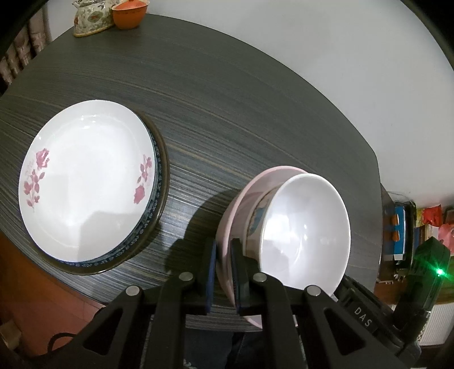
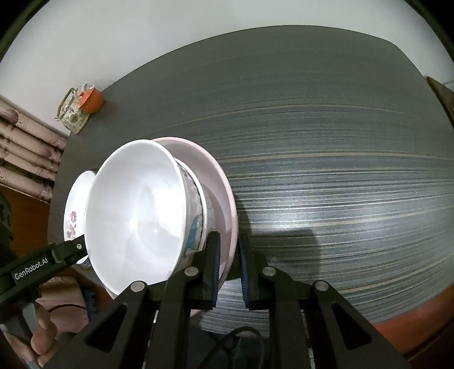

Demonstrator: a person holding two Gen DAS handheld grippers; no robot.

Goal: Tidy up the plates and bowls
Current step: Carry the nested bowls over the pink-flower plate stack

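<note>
A pink bowl [image 1: 238, 204] holds a cartoon-printed bowl [image 1: 256, 215] and a white bowl [image 1: 306, 232] nested inside it. The stack sits near the table's front edge. My left gripper [image 1: 224, 272] is shut on the pink bowl's rim, one finger inside, one outside. My right gripper [image 2: 229, 264] is shut on the same pink bowl's [image 2: 221, 198] rim from the other side. The white bowl [image 2: 136, 215] is on top. A stack of plates, topped by a white plate with red flowers [image 1: 88, 178], lies to the left; it also shows in the right wrist view [image 2: 75, 210].
The dark striped table [image 1: 227, 99] runs back to a white wall. A floral teapot [image 1: 90, 17] and an orange cup [image 1: 129, 14] stand at the far left corner. Cluttered items [image 1: 397, 232] sit off the table's right side.
</note>
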